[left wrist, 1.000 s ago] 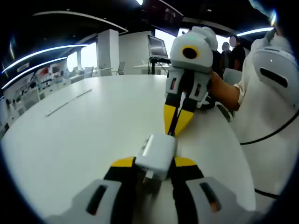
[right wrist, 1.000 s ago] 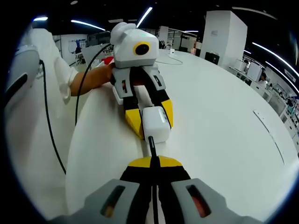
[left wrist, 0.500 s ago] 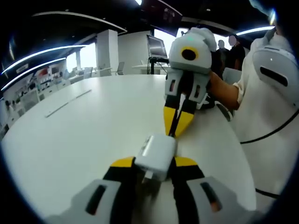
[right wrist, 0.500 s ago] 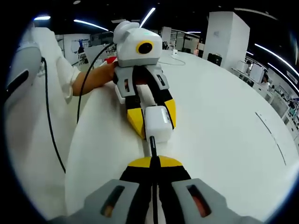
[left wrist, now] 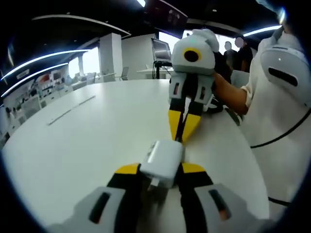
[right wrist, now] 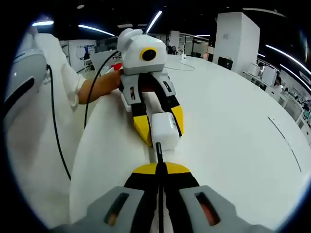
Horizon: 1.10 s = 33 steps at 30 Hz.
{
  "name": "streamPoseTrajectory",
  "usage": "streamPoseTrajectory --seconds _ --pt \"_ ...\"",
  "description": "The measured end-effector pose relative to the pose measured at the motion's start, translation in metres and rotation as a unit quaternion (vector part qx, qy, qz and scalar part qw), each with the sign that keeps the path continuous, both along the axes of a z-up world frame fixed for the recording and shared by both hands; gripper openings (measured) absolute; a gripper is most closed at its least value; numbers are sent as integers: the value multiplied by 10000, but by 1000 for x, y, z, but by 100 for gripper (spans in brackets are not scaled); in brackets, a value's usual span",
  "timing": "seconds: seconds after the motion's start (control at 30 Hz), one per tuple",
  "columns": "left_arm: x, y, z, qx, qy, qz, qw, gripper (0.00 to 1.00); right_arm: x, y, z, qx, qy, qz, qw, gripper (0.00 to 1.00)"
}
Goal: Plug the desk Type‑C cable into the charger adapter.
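Over a white desk (left wrist: 73,141) in an open office, the left hand-held gripper (left wrist: 160,170) clamps the white adapter (left wrist: 163,162) between its jaws, while the right hand-held gripper (right wrist: 160,167), jaws pinched on the black cable (right wrist: 159,151), holds its plug at the adapter's port.

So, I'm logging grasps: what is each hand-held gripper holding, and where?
The left hand-held gripper clamps the white charger adapter by its side faces. The right hand-held gripper pinches the black Type-C cable just behind its plug.
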<state>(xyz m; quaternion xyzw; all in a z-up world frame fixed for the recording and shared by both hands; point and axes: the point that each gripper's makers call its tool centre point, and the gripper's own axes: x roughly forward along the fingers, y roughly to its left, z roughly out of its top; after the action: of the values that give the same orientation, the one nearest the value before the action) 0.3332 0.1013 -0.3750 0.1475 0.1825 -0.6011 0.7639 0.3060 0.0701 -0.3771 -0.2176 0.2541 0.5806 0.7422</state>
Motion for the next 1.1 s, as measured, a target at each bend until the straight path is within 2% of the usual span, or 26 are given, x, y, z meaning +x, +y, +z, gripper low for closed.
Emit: streamPoseTrajectory --seconds 0.1,0.33,0.47,0.53,0.6,0.8,1.1 --pt "0 0 0 -14 3 6 10000 29 0 0 0 41 -87 49 9999 3" --pt "1 -2 0 -35 -57 -8 10000 29 1 -2 0 199 -7 28 9998 3" --pt "1 -2 0 -49 -59 1 10000 29 3 -2 0 192 -99 43 9998 4" --pt "1 -3 0 -65 -57 -20 10000 29 4 3 7 492 -151 22 9987 6" --pt "-1 -5 0 -59 -59 -55 10000 28 4 5 12 640 -76 -10 9979 6" --pt "-2 -7 1 -50 -87 -81 9999 28 5 4 12 616 -62 -50 9981 6" --pt "-2 -6 1 -44 -115 -97 9999 27 11 -3 20 690 -208 -192 9972 8"
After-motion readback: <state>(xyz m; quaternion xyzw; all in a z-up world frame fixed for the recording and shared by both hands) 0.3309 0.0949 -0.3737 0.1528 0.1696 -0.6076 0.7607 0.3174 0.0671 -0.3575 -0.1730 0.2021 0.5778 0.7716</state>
